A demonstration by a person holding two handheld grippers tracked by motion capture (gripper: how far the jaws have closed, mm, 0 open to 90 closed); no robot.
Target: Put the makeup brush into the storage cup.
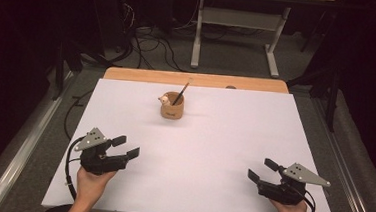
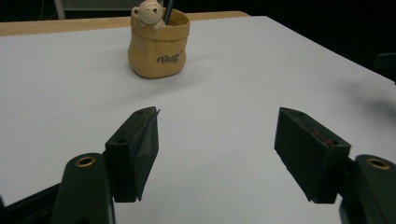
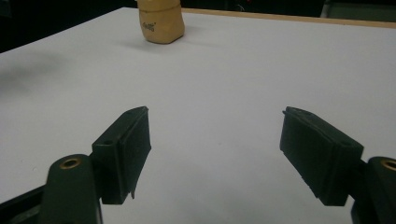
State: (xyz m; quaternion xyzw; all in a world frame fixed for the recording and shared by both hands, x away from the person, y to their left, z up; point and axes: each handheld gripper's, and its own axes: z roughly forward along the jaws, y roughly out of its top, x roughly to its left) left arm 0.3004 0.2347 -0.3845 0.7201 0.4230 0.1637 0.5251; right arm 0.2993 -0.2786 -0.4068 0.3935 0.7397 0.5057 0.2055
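- Left claw (image 1: 126, 147) hovers low over the near left of the white table (image 1: 213, 153), jaws standing apart with nothing between them.
- Right claw (image 1: 263, 170) sits at the near right, jaws likewise apart and empty.
- The tan bear pot (image 1: 172, 106) stands upright toward the far middle of the table, well apart from both claws; a dark pencil (image 1: 180, 94) leans inside it.
- Risk: the pot looks light and rounded; a one-sided push from either claw would likely tip or slide it.
- Risk: the leaning pencil could be knocked out if a jaw approaches from above.
- Risk: both claws converging on the pot may collide.
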